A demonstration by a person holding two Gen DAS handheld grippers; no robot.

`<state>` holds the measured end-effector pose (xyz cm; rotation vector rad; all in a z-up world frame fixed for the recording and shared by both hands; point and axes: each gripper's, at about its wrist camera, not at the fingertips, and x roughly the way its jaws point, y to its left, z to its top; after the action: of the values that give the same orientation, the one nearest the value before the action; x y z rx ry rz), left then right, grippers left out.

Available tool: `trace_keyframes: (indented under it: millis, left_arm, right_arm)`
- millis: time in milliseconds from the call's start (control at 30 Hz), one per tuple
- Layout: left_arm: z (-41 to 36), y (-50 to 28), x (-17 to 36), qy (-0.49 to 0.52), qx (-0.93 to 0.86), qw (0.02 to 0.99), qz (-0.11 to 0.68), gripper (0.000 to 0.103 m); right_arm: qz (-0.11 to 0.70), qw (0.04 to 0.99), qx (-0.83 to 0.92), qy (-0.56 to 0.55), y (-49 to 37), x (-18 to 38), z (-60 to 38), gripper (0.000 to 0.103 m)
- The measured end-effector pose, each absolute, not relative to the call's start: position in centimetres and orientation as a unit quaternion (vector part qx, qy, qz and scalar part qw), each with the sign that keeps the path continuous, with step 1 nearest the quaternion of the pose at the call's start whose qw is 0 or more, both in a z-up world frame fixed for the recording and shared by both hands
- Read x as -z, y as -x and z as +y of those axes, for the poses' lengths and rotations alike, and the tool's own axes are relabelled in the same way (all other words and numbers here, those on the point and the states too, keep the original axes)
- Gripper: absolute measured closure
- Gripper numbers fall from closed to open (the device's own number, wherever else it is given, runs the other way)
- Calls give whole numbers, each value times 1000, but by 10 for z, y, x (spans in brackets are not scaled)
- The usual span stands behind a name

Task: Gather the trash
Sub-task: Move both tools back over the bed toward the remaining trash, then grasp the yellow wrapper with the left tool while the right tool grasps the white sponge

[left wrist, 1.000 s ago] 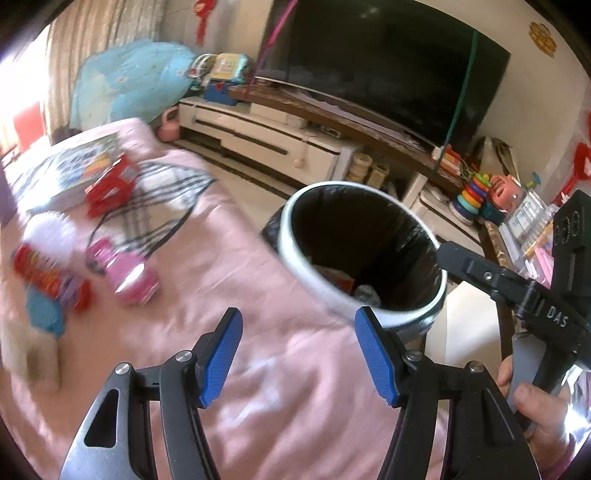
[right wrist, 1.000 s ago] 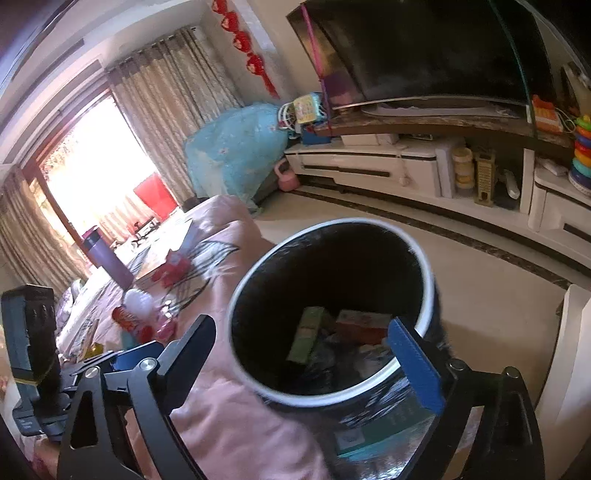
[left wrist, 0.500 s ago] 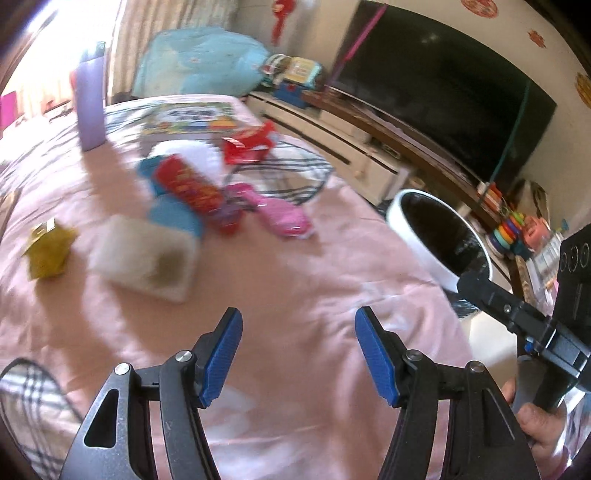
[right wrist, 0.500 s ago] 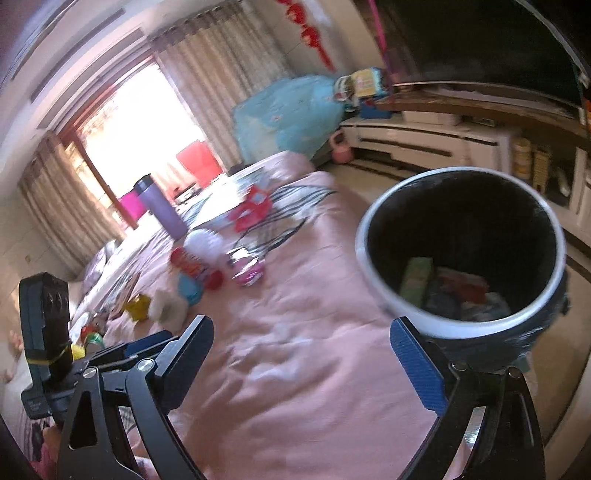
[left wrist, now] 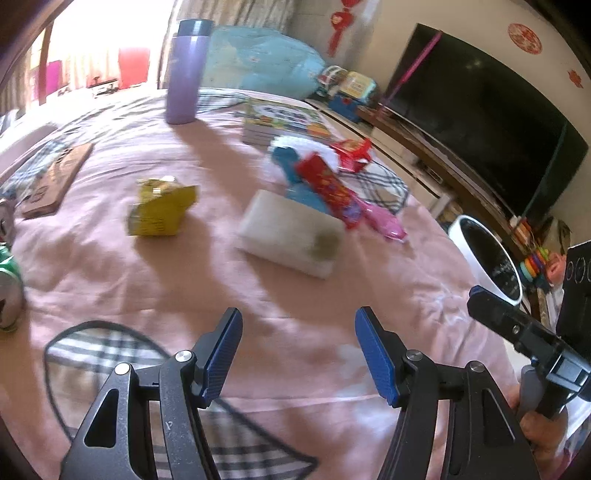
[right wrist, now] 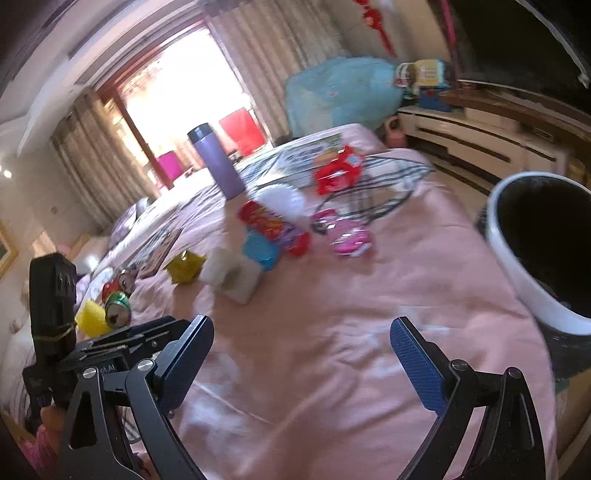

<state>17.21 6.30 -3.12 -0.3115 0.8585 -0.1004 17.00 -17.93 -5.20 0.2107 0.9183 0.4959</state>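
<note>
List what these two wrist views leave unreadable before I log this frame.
- Trash bin contents: right wrist view shows only a dark interior, cut off by the right edge.
- Red wrapper print: motion blur, both views.
- Green can: cut off by the left edge in the left wrist view; small in the right.
- White block: too blurred to identify.

Home living room, pretty clearly. Big TV (left wrist: 480, 122) on low white cabinet (right wrist: 476, 140), curtains (right wrist: 92, 155) by bright window, red paper decorations (left wrist: 340, 26) on wall, kids' stacking rings (left wrist: 533, 264), table under pink cloth (left wrist: 147, 280) with snack wrappers.
</note>
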Motion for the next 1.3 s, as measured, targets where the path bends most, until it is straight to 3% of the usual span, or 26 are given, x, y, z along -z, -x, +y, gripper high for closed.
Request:
trace_keyframes:
  millis: [433, 1067, 1100, 1133, 1167, 1233, 1300]
  left_arm:
    - [114, -178, 32, 164, -2, 895, 414, 40]
    - [138, -267, 60, 118, -35, 893, 434, 43]
    - [136, -270, 63, 115, -34, 892, 435, 51]
    - [136, -272, 64, 115, -28, 892, 437, 59]
    - [136, -273, 66, 115, -25, 891, 438, 62]
    - [135, -274, 66, 114, -17, 893, 436, 89]
    - [133, -270, 64, 117, -9, 893, 435, 93]
  right_arm:
    - [431, 845, -317, -19, -189, 58, -102, 6]
    - [428, 818, -352, 154, -226, 89, -25, 10]
    - [431, 816, -350, 162, -225, 91, -22, 14]
    - [434, 814, -349, 167, -225, 93, -22, 32]
    - [437, 813, -346, 170, -225, 95, -22, 43]
    - [440, 815, -340, 163, -225, 95, -25, 45]
    - [442, 819, -339, 140, -225, 92, -33, 46]
